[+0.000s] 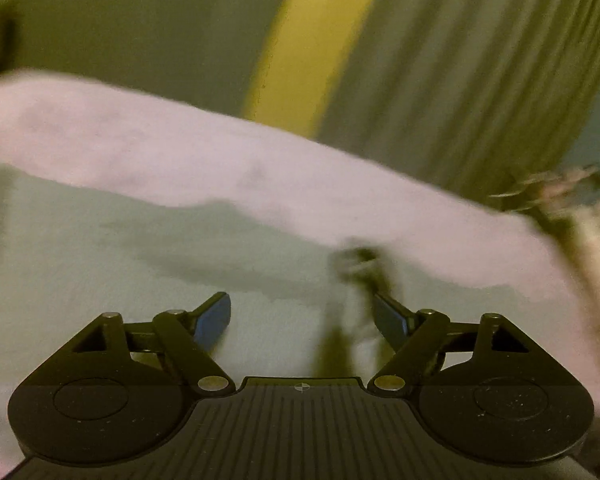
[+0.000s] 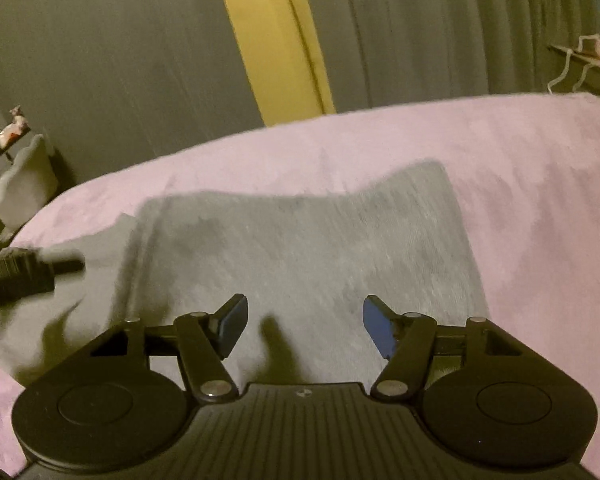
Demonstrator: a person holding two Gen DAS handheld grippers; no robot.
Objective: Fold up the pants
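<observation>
Grey pants (image 2: 300, 248) lie flat on a pink cover (image 2: 520, 168). In the left wrist view the pants (image 1: 100, 272) fill the lower frame, with the pink cover (image 1: 180, 152) behind. My left gripper (image 1: 302, 320) is open and empty just above the fabric; it also shows blurred at the left edge of the right wrist view (image 2: 28, 272). My right gripper (image 2: 304, 328) is open and empty over the middle of the pants. Both views are motion-blurred.
Grey curtains (image 2: 420, 32) and a yellow strip (image 2: 276, 40) stand behind the bed. A white object (image 2: 24, 188) and small items sit at the far left. A pale blurred shape (image 1: 596, 240) lies at the right of the left wrist view.
</observation>
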